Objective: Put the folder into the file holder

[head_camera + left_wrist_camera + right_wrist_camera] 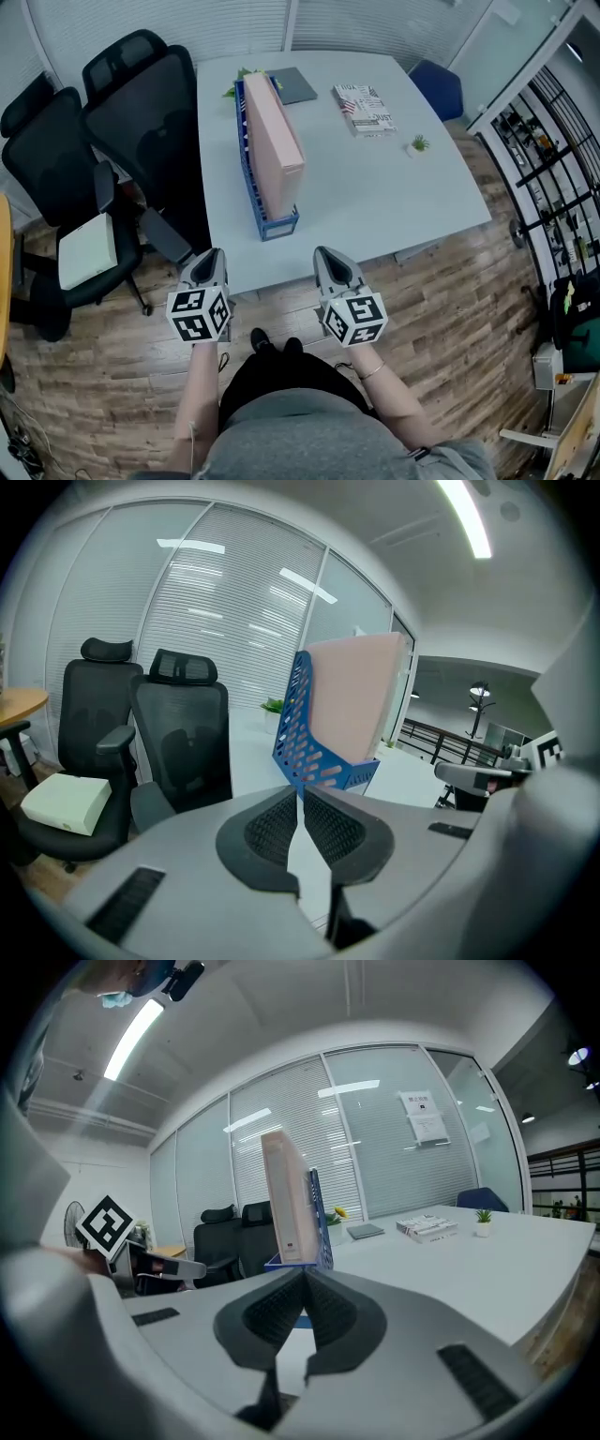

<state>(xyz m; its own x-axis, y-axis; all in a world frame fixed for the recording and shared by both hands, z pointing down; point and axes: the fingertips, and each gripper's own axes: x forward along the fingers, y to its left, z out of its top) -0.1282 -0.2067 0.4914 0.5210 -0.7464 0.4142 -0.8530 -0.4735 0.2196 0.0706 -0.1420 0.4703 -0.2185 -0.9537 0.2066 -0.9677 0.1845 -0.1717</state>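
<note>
Fingers (272, 832) together on left gripper (300, 797), right gripper (302, 1277), folder (274, 141) masking much of file holder (278, 225)

file holder (279, 225): perforated plastic | table (375, 187): smooth, matt | floor (450, 300): wood

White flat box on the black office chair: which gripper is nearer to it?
Left. The left gripper is just right of the white flat box on the black office chair; the right gripper sits farther right.
</note>
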